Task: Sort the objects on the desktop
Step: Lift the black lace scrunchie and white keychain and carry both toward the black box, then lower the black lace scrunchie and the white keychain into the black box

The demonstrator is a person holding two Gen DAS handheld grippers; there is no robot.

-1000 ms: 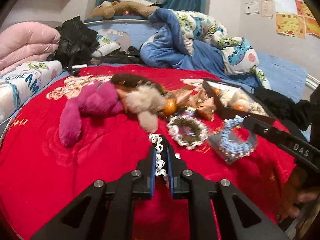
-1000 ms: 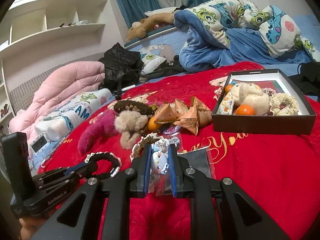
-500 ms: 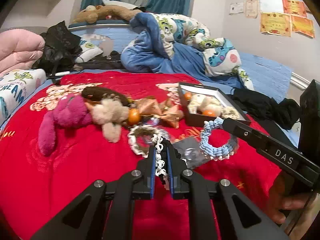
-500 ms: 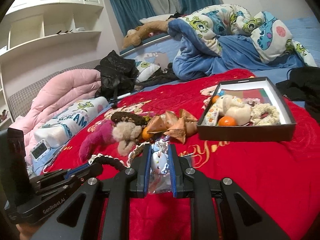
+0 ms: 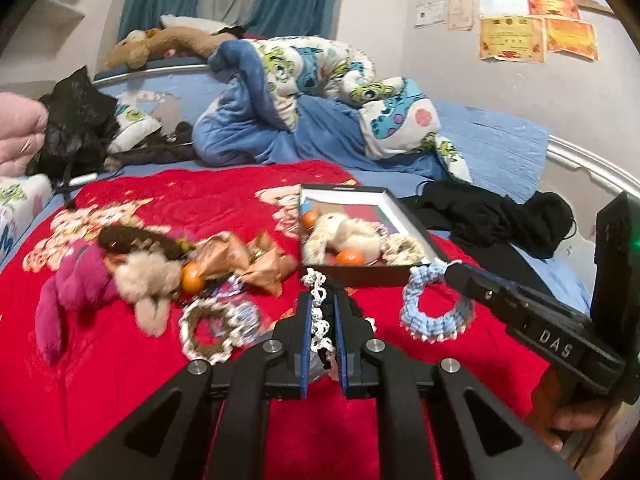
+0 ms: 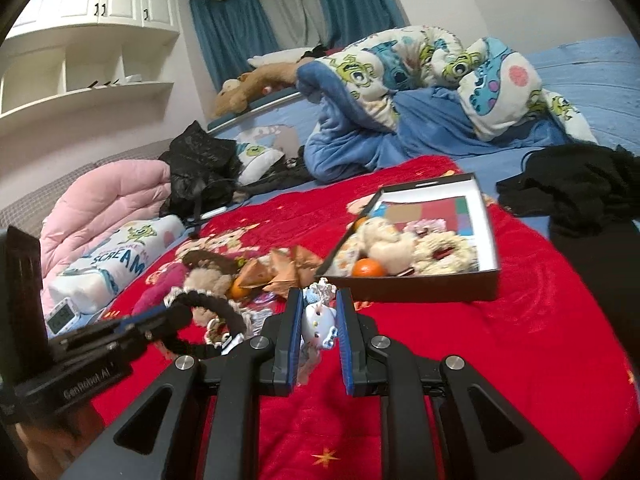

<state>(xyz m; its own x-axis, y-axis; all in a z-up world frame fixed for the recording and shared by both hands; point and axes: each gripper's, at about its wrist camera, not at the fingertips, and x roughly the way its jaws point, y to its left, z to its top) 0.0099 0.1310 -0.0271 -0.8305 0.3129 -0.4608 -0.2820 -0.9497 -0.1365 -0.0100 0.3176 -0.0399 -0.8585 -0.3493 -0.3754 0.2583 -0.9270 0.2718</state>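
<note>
My left gripper (image 5: 322, 296) is shut on a black-and-white crocheted ring (image 5: 318, 320), held edge-on above the red blanket. The right wrist view shows that ring (image 6: 212, 308) as a black loop at the left. My right gripper (image 6: 319, 296) is shut on a pale blue and white crocheted ring (image 6: 318, 322), which hangs as a round loop (image 5: 436, 308) at the right of the left wrist view. Just beyond both grippers lies a black box (image 5: 404, 216) (image 6: 486, 216) with a cream plush toy, oranges and a cream ring inside.
Left of the box on the red blanket (image 5: 120, 360) lie a pink plush (image 5: 76, 280), a beige plush (image 5: 148, 280), an orange, gold foil wrappers (image 5: 248, 260) and a white-edged ring (image 5: 208, 328). Black clothes (image 6: 580, 192) lie to the right, a blue quilt behind.
Both grippers have risen and moved toward the box, each still holding its ring. The box and the toys now look nearer and lower in both views.
</note>
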